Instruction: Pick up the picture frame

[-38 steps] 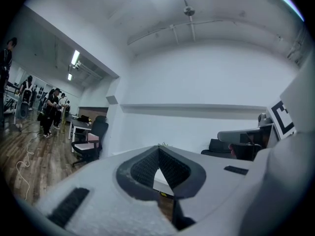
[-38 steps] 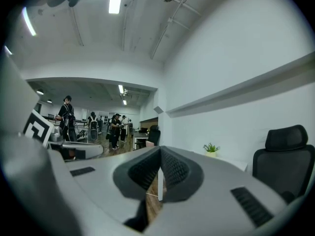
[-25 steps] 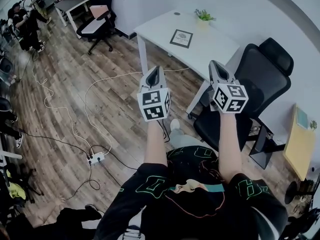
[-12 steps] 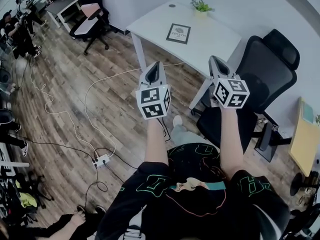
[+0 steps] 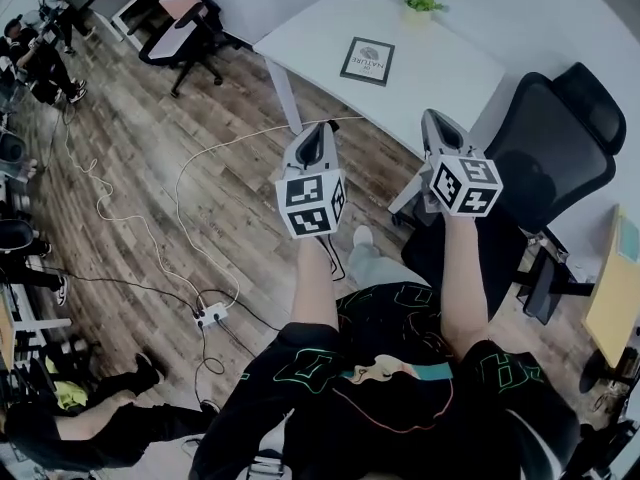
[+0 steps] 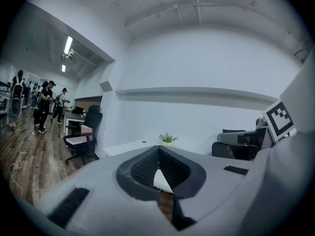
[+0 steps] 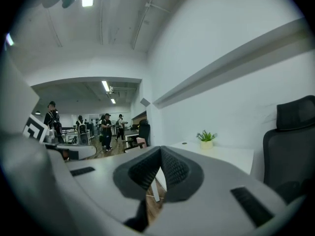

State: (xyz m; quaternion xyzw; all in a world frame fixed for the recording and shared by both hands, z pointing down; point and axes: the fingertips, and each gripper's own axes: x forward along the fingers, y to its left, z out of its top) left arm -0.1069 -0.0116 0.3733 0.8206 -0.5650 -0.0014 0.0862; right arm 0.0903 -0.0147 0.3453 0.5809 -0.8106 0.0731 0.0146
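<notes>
Left gripper (image 5: 321, 128): jaws closed, empty.
Right gripper (image 5: 433, 120): jaws closed, empty.
Picture frame (image 5: 366, 61): flat on white tabletop (image 5: 450, 73), midway between its edges.

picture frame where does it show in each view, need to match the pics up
Head view: the picture frame lies flat on the white table, top centre.
Left gripper view: not visible.
Right gripper view: not visible.
Shared landmark: the potted plant on that table by the wall, mid-frame in the left gripper view, right of centre in the right gripper view.
</notes>
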